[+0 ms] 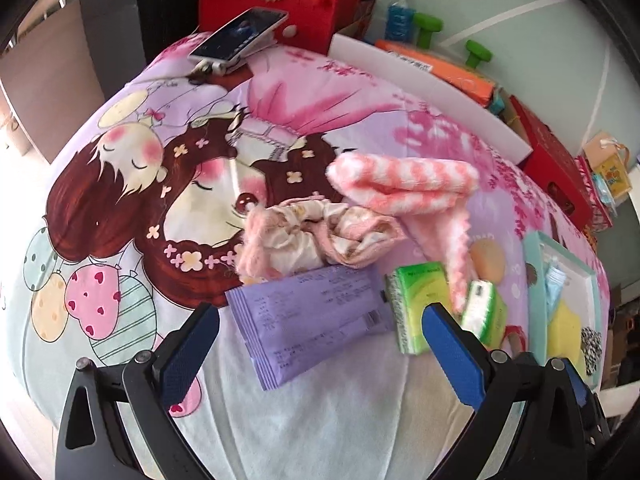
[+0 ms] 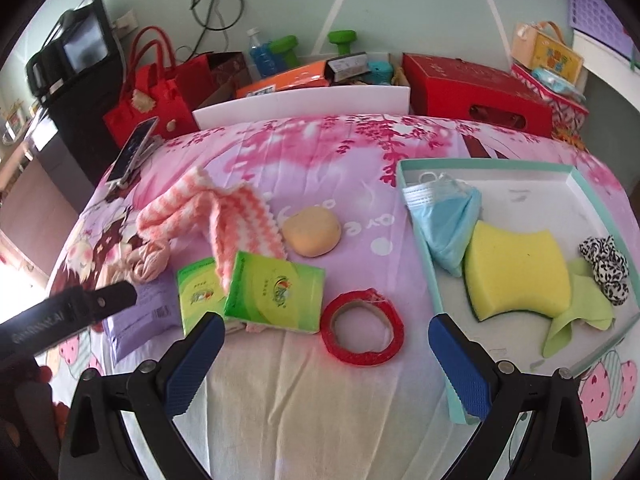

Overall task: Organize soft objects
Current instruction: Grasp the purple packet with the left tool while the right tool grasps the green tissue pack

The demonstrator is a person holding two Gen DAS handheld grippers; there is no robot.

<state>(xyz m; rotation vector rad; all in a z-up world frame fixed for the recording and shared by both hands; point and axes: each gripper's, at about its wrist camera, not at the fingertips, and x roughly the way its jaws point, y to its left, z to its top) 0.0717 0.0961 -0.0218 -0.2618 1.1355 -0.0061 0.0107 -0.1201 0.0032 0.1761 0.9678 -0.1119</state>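
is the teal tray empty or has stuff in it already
Not empty. The tray holds a blue face mask, a yellow sponge, a green cloth and a black-and-white scrunchie.

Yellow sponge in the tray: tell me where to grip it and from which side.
Grip the yellow sponge across its narrowed waist, coming from above with the right gripper, whose fingers are open. Its far edge curves inward at mid-length, and it lies flat in the teal tray. The blue face mask touches its left end and a green cloth lies beneath its right, so avoid both ends.
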